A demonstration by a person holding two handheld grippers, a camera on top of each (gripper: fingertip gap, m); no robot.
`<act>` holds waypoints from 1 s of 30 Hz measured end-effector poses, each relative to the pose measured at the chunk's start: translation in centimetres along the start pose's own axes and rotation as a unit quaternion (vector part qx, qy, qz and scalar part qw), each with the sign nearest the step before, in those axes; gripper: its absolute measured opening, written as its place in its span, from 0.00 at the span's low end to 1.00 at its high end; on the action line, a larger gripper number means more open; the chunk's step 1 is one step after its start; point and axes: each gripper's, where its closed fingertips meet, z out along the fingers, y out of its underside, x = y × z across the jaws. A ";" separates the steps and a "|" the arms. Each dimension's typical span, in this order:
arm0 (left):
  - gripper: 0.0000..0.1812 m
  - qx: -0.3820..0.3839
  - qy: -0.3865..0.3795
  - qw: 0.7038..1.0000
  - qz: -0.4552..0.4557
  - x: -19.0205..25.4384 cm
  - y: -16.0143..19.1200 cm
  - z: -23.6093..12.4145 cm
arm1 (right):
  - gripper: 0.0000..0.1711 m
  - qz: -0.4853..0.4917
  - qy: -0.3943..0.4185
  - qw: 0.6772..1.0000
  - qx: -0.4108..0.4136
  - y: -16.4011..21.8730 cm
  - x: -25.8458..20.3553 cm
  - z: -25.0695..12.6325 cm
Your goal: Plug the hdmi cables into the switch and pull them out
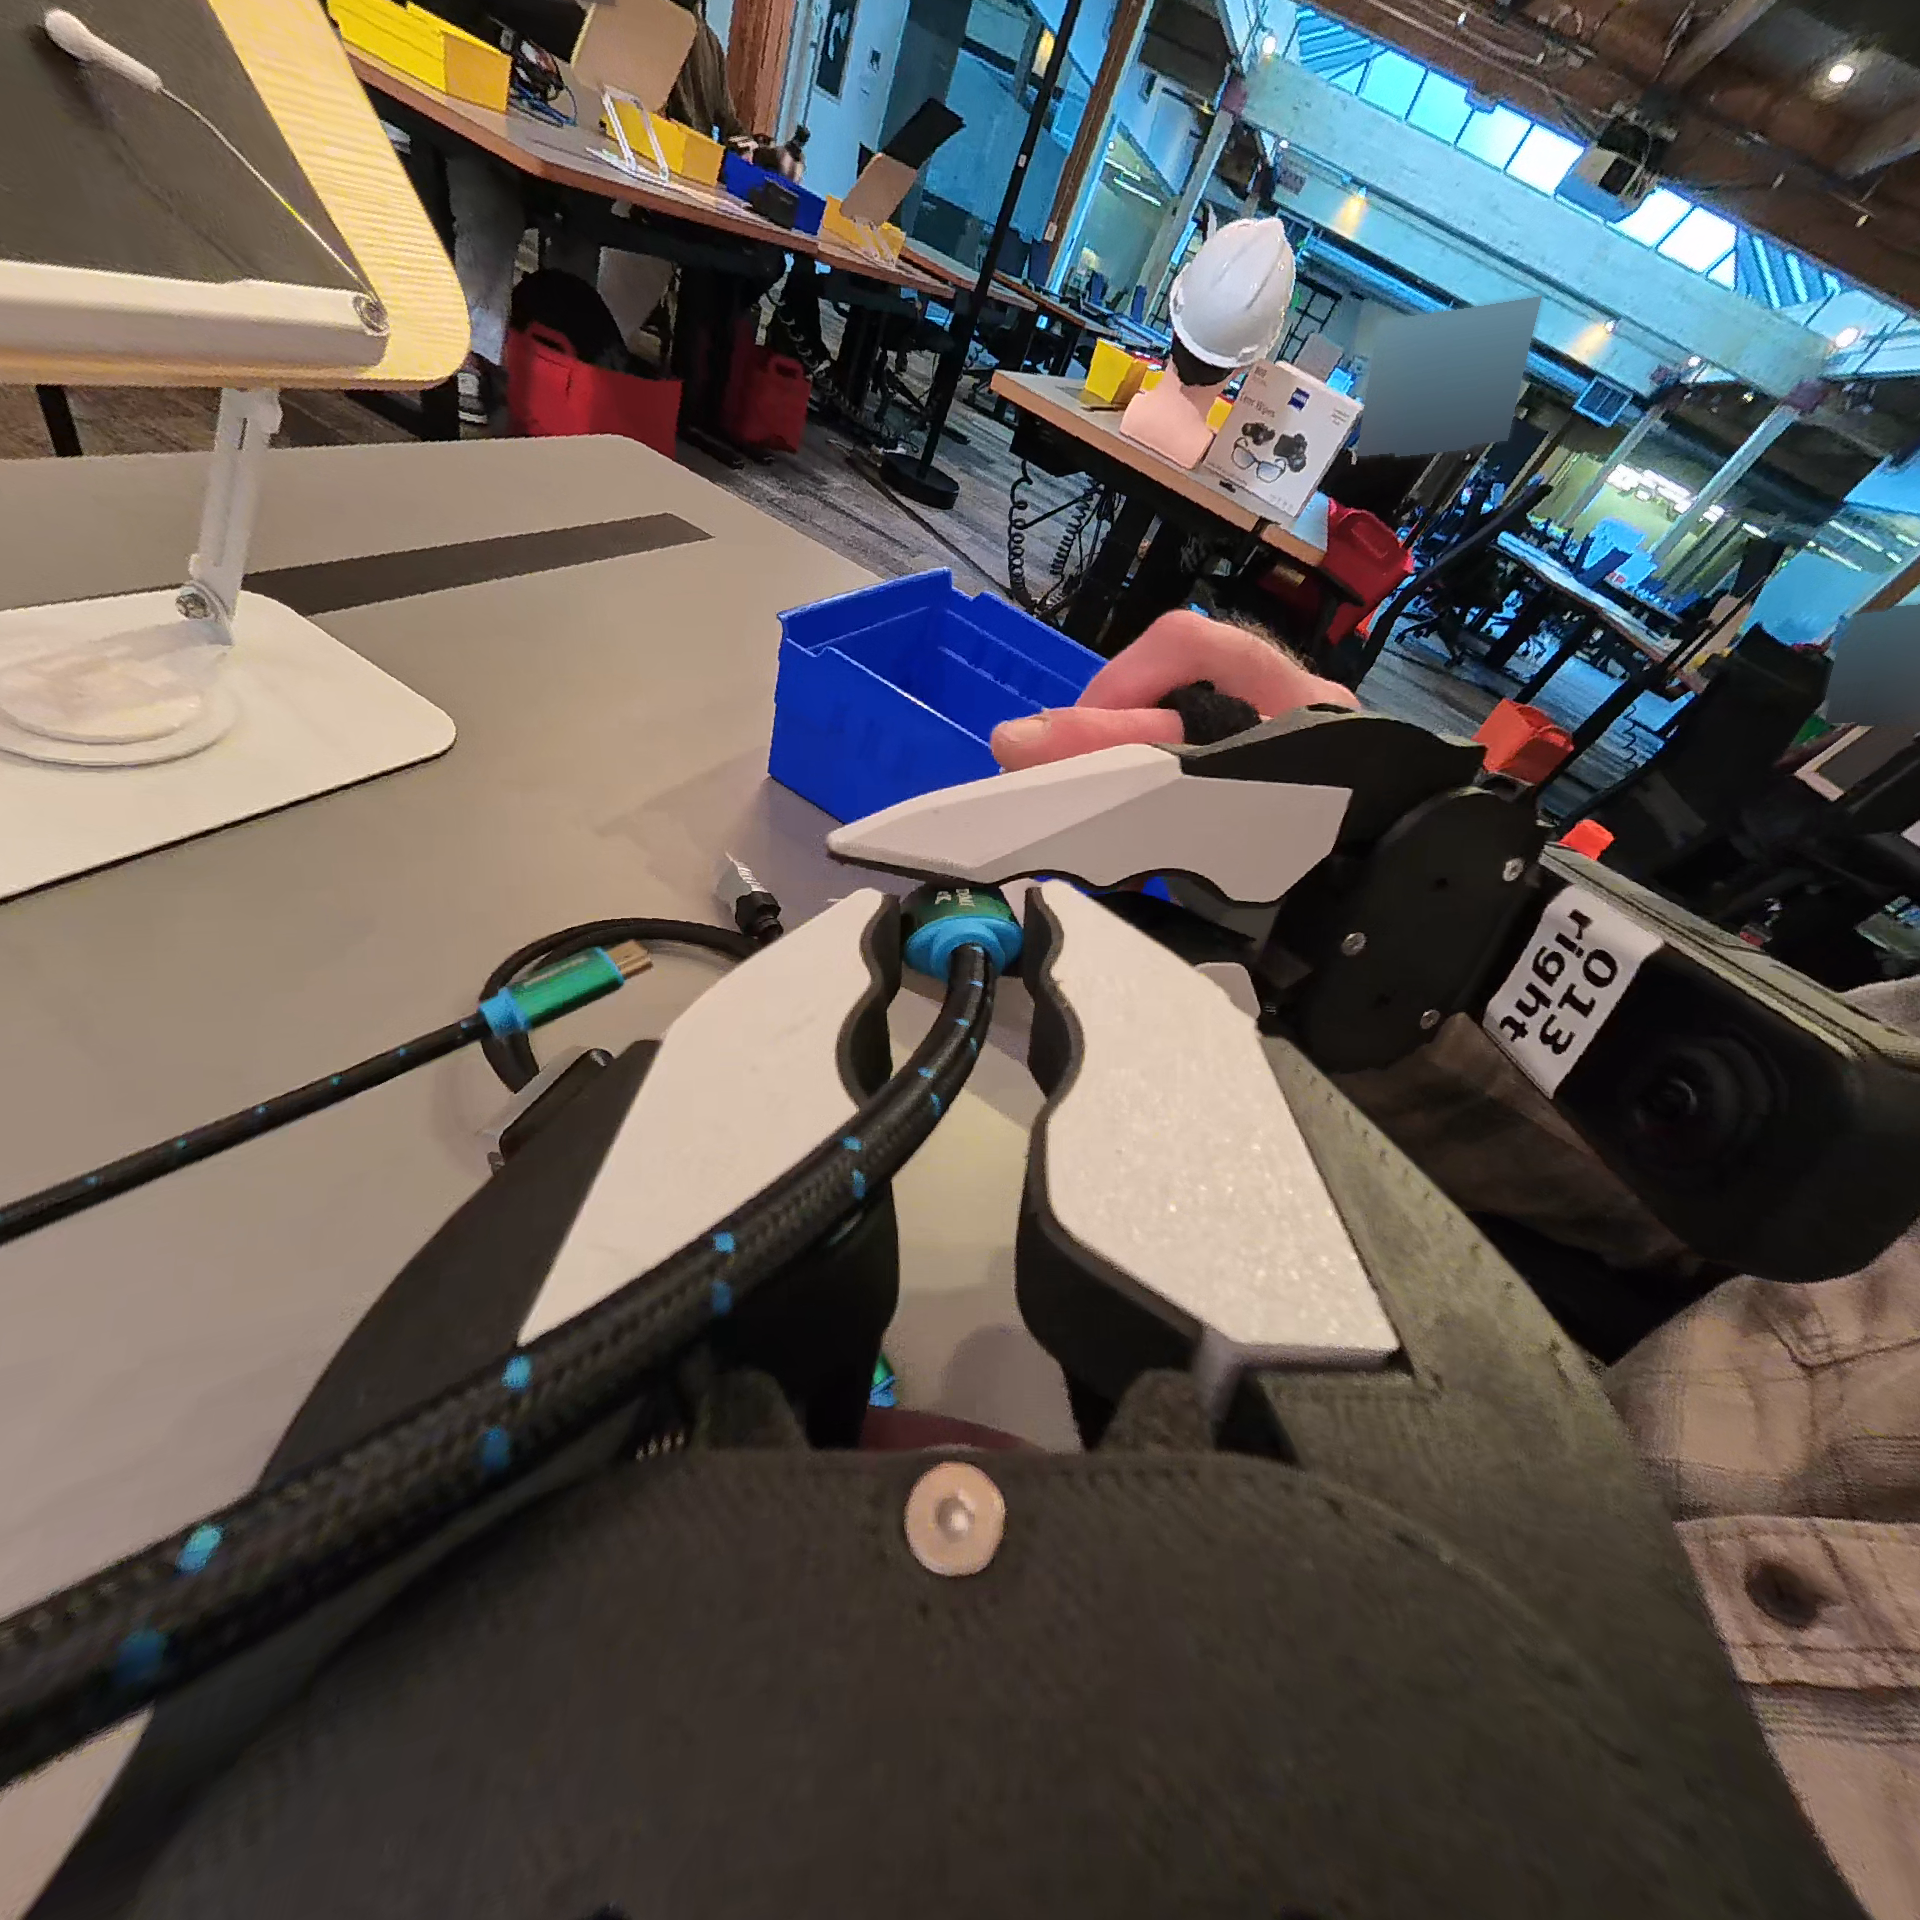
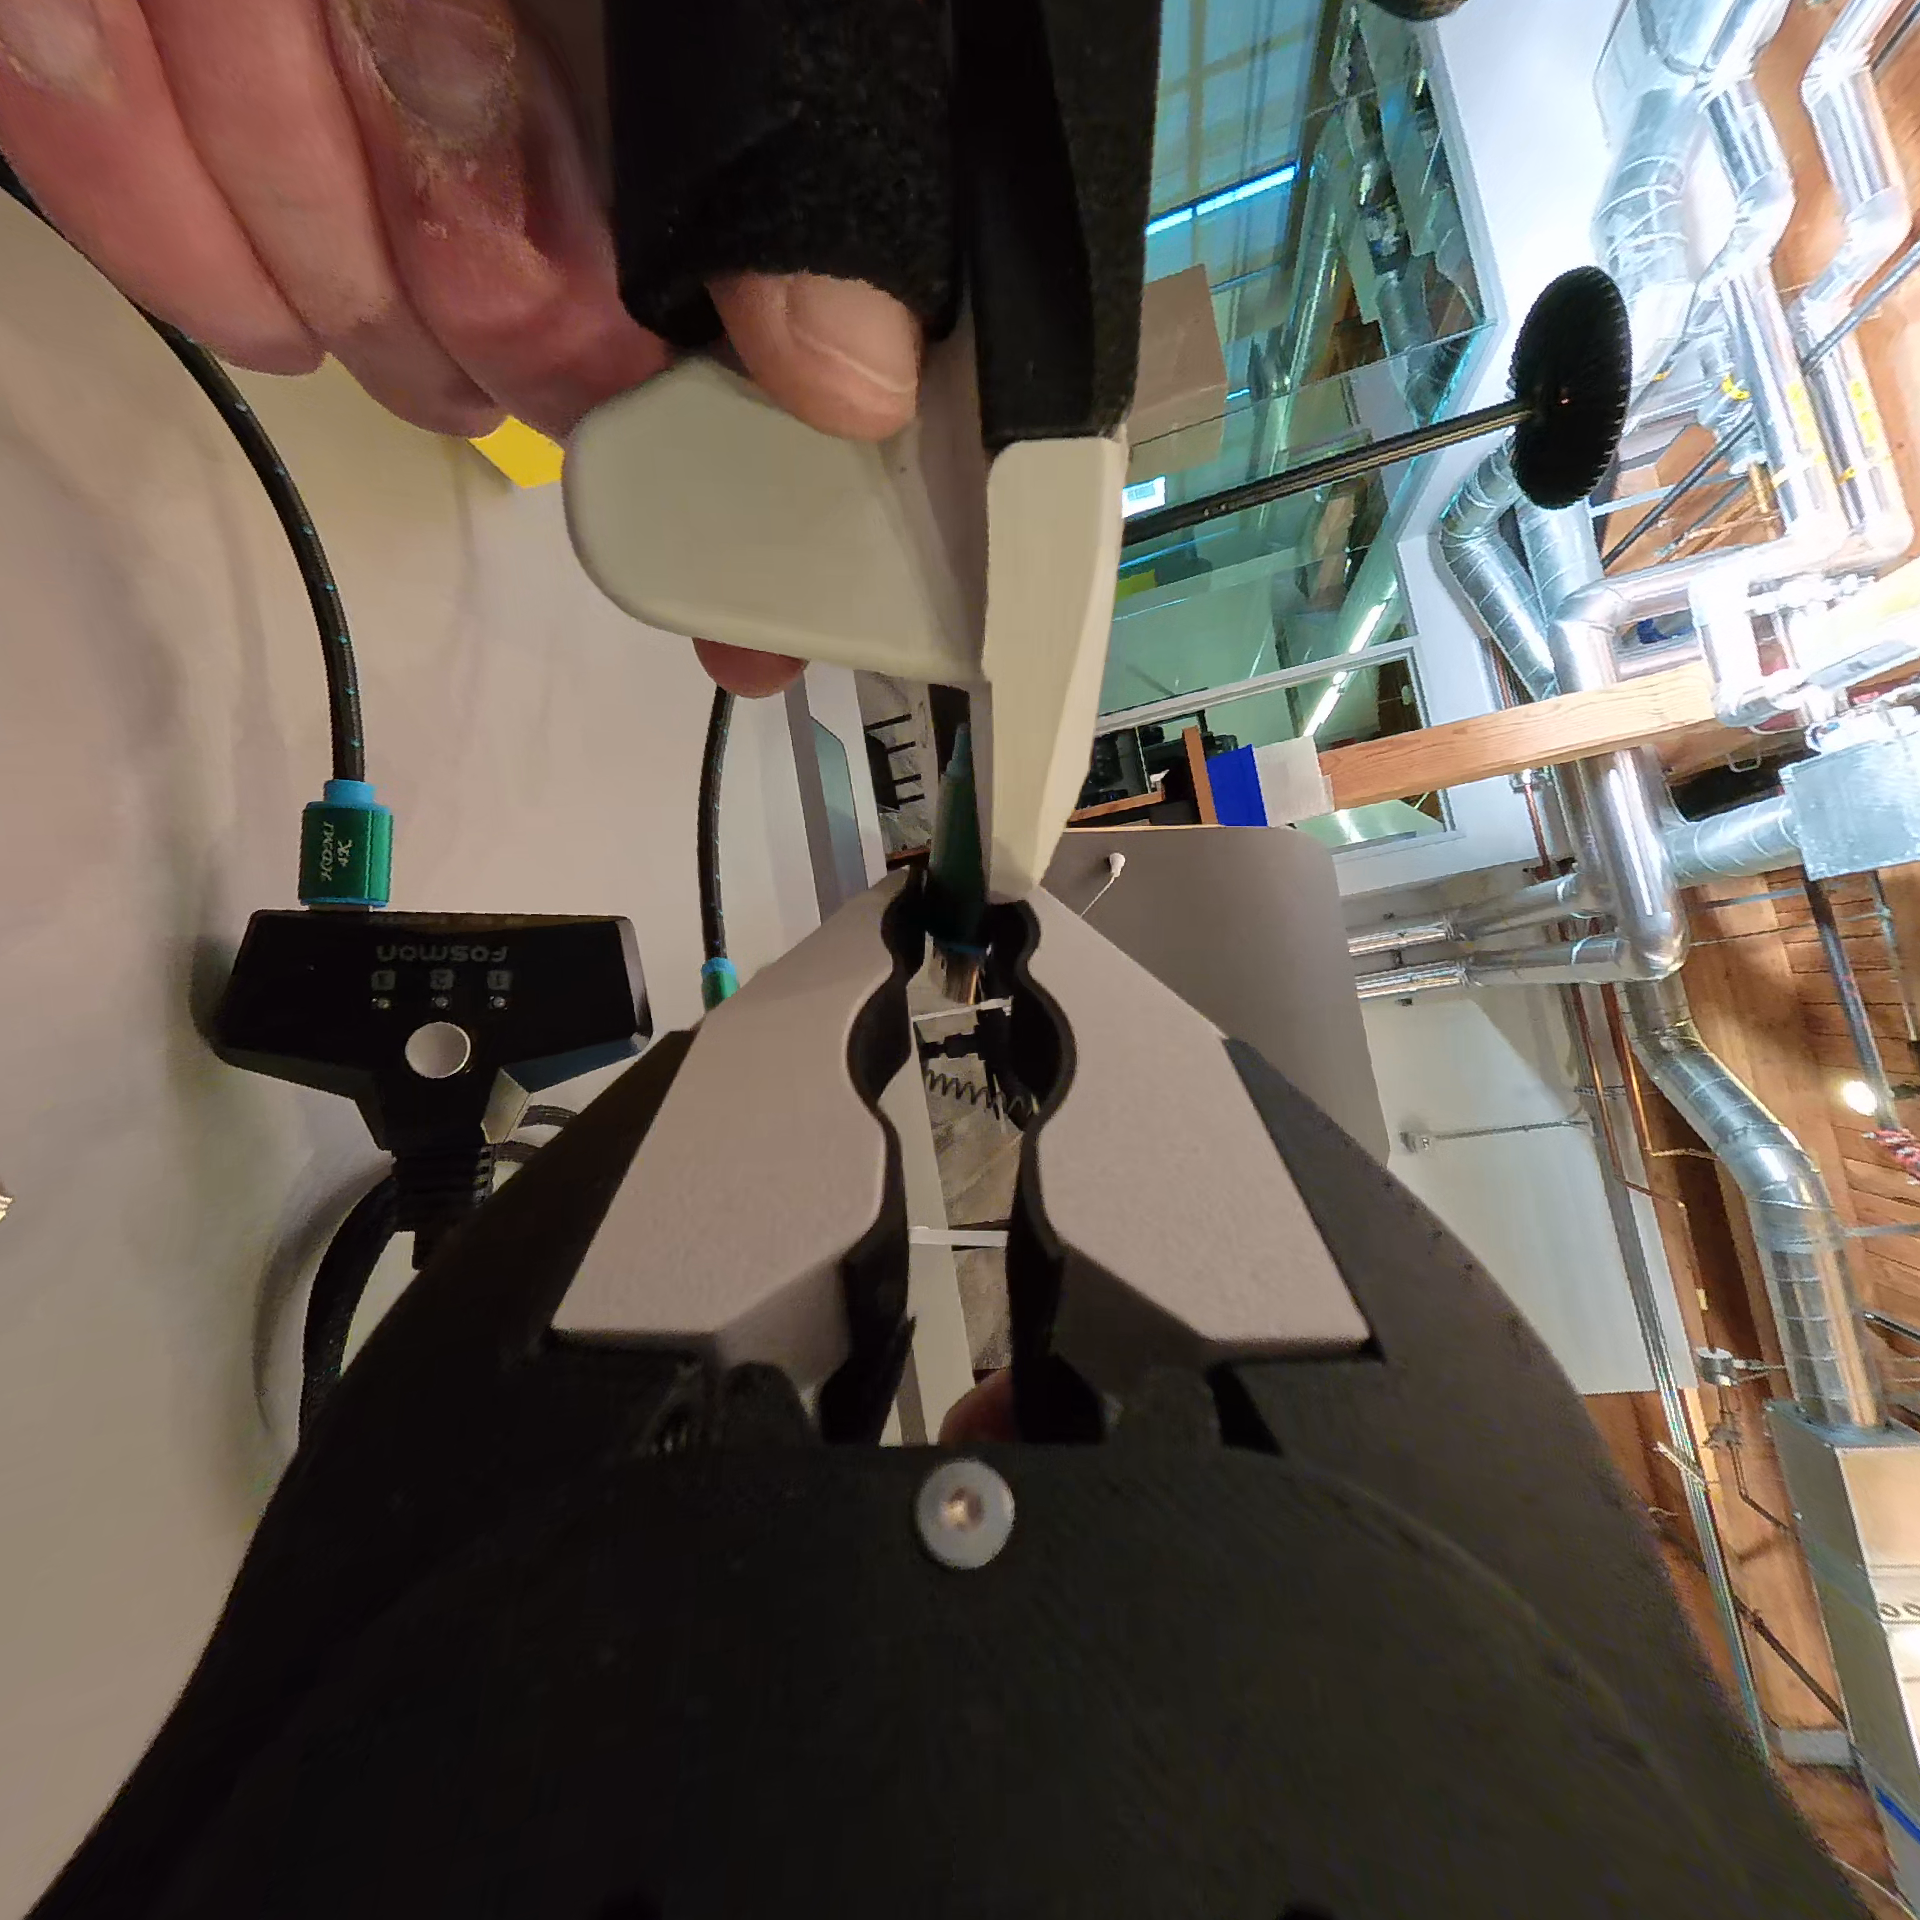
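I am clenching my left gripper (image 1: 951,925) and right gripper (image 2: 961,914) jaws together on one green plug (image 1: 956,909), passing it over to re-aim it; the switch (image 2: 431,997) is lying left of my right jaws, one cable (image 2: 312,582) plugged in.

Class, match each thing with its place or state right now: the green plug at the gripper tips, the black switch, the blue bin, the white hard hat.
Things:
1. green plug
2. black switch
3. blue bin
4. white hard hat

Places or states:
A. on a far table
B. between the left gripper fingers
C. on the grey table, beyond the grippers
D. has one cable plugged in

Pairs: 1-B, 2-D, 3-C, 4-A
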 end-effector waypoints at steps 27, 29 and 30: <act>0.11 -0.034 -0.068 0.980 0.185 -2.5 1.8 -0.3 | 0.15 0.189 -0.133 0.971 0.065 1.0 -2.2 -1.0; 0.11 -0.035 -0.071 0.973 0.218 -2.3 1.9 -0.2 | 0.16 0.223 -0.144 0.961 0.074 1.1 -2.0 -1.2; 0.11 -0.036 -0.075 0.970 0.230 -2.4 2.0 -0.2 | 0.16 0.231 -0.148 0.958 0.079 1.0 -2.0 -1.3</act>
